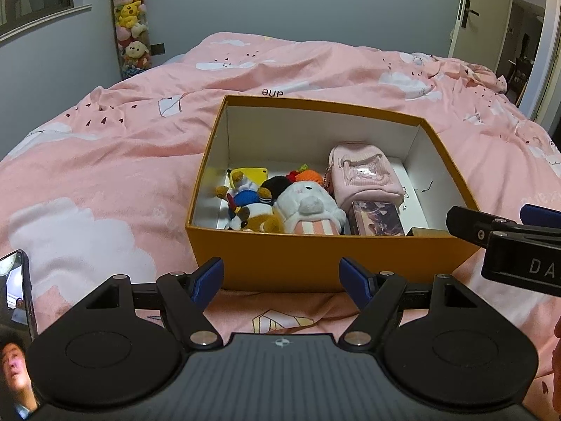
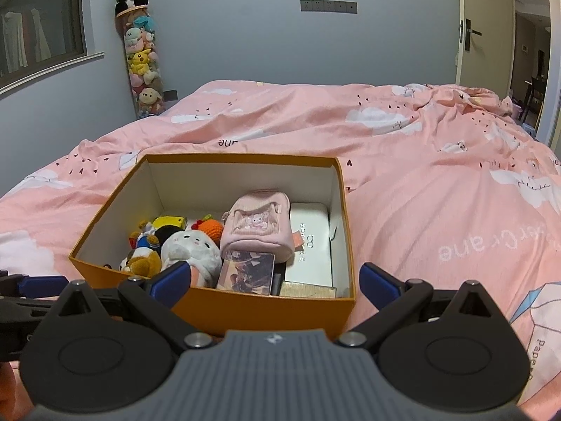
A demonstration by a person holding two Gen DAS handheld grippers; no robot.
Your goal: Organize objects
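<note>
An open orange box [image 1: 315, 256] [image 2: 245, 310] sits on the pink bed. Inside lie a white plush [image 1: 310, 207] [image 2: 191, 251], a brown dog plush [image 1: 257, 219] [image 2: 142, 263], a pink pouch [image 1: 364, 175] [image 2: 257, 226], a small patterned case [image 1: 378, 217] [image 2: 245, 270], an orange knitted toy [image 1: 308, 177] [image 2: 212, 226] and a white flat case [image 2: 310, 245]. My left gripper [image 1: 282, 280] is open and empty, just in front of the box's near wall. My right gripper [image 2: 275, 284] is open and empty, over the box's near right corner; it shows at the right in the left wrist view [image 1: 508, 235].
The pink quilt [image 1: 105, 161] [image 2: 438, 210] covers the bed all around the box. A phone [image 1: 15, 287] stands at the left edge. A tall clear tube of plush toys [image 1: 131, 24] [image 2: 142, 59] stands against the far wall. A door [image 2: 485, 28] is open at the right.
</note>
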